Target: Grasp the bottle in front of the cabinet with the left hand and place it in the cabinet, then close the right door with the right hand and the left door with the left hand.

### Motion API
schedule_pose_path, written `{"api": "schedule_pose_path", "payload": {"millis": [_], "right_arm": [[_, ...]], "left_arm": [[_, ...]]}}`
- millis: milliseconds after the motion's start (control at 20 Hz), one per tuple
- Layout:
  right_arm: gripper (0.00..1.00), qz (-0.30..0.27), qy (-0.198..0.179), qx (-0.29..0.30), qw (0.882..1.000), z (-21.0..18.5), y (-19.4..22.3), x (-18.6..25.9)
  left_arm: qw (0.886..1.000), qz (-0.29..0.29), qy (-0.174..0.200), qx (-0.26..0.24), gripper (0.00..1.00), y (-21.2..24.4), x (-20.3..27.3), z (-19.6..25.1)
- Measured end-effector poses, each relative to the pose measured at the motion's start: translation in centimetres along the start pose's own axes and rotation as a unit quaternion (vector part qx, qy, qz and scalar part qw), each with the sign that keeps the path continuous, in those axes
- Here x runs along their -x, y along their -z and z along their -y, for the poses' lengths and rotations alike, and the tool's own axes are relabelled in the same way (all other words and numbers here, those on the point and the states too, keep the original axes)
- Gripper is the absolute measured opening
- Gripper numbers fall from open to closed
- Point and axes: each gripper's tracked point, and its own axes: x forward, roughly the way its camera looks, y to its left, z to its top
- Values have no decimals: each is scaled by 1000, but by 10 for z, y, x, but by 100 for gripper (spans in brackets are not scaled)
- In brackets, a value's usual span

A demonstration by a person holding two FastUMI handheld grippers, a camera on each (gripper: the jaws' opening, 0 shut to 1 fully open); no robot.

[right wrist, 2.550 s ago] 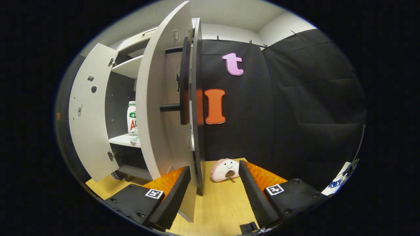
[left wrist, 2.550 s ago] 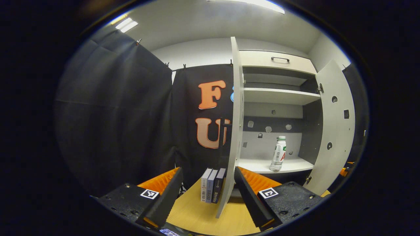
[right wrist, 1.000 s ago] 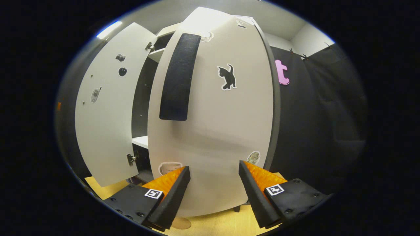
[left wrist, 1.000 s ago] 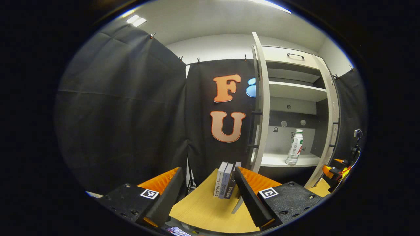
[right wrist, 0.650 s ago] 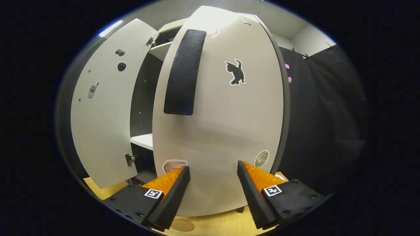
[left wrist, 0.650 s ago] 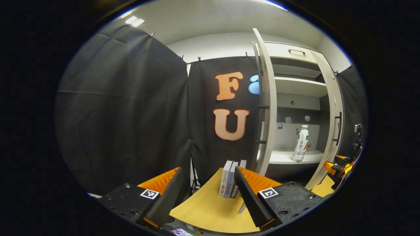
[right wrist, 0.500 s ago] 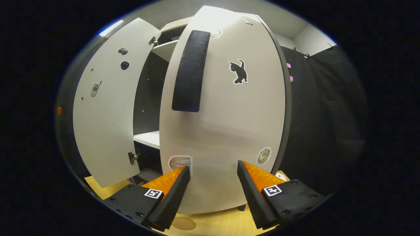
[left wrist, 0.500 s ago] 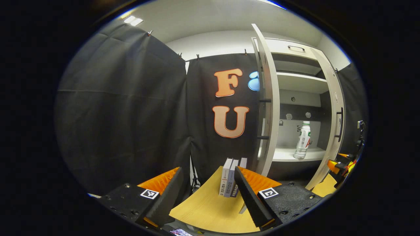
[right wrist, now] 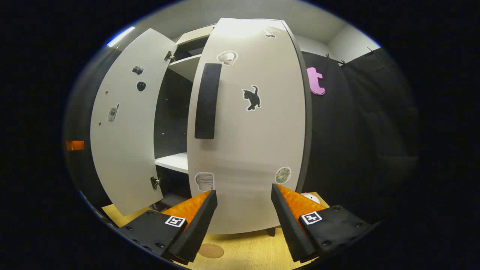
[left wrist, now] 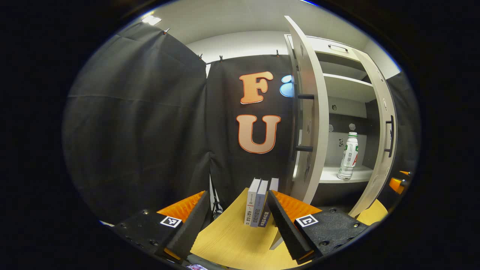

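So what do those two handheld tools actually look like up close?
Both look alike. The left tool and right tool each have two wedge-shaped fingers with ridged surfaces, tapering forward. Each finger sits on a grainy block studded with bolt heads and carries a square black-and-white marker.

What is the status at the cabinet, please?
Both grippers open, empty. Bottle upright on cabinet shelf. Right door near shut; left door open. Nothing blocking.

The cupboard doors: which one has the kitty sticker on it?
The right door, the one straight ahead of the right tool, with the long dark handle. The left door has smaller stickers, no cat.
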Motion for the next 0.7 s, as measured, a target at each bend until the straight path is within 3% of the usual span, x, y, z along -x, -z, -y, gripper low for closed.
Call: {"api": "schedule_pose_path", "payload": {"millis": [700], "right_arm": [[96,-2,104,-3,995,103,-26,85]], "left_arm": [[999,-5,32,-8,94,6,-43,33]]}}
